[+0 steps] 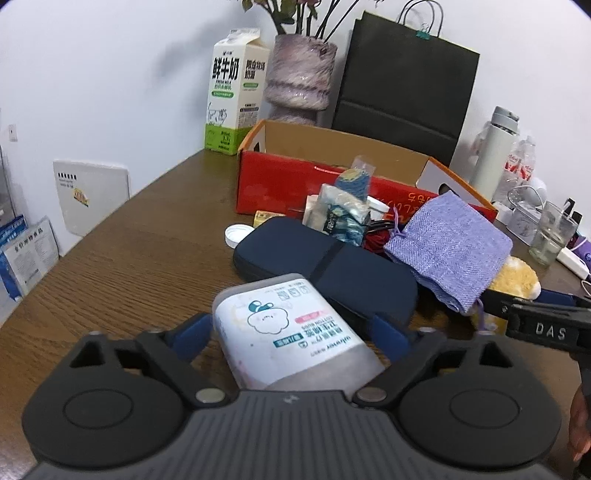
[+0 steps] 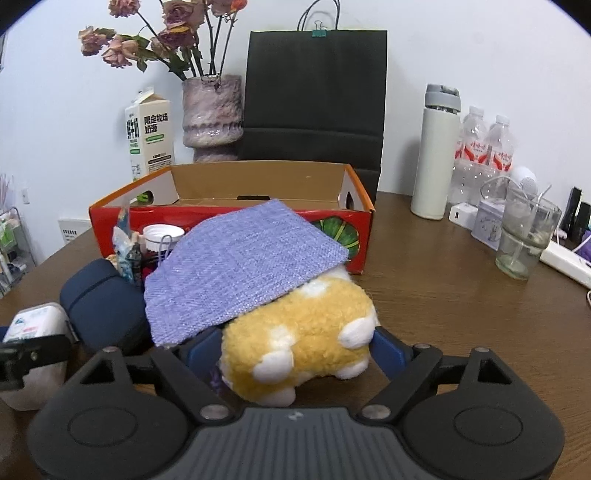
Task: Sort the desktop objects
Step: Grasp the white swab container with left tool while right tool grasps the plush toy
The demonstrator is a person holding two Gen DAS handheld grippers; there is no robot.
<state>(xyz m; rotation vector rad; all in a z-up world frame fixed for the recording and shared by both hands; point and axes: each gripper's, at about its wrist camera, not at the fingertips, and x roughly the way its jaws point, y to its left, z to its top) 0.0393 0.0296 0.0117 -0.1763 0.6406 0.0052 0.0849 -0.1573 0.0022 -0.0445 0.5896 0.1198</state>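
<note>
The cotton-swab box (image 1: 291, 332) lies on the table (image 1: 122, 266) between the fingers of the left gripper (image 1: 291, 334); the plush toy (image 2: 299, 332), half under a purple pouch (image 2: 240, 266), sits inside the right gripper (image 2: 295, 343). Whether either is clamped cannot be told. Both grips should be firmed squarely before the cardboard box (image 2: 258, 184) is approached.

The purple cloth (image 2: 236, 266) hides the yellow plush toy's (image 2: 306, 332) top — the flowers (image 1: 295, 7) are cropped; small clutter unreadable.
</note>
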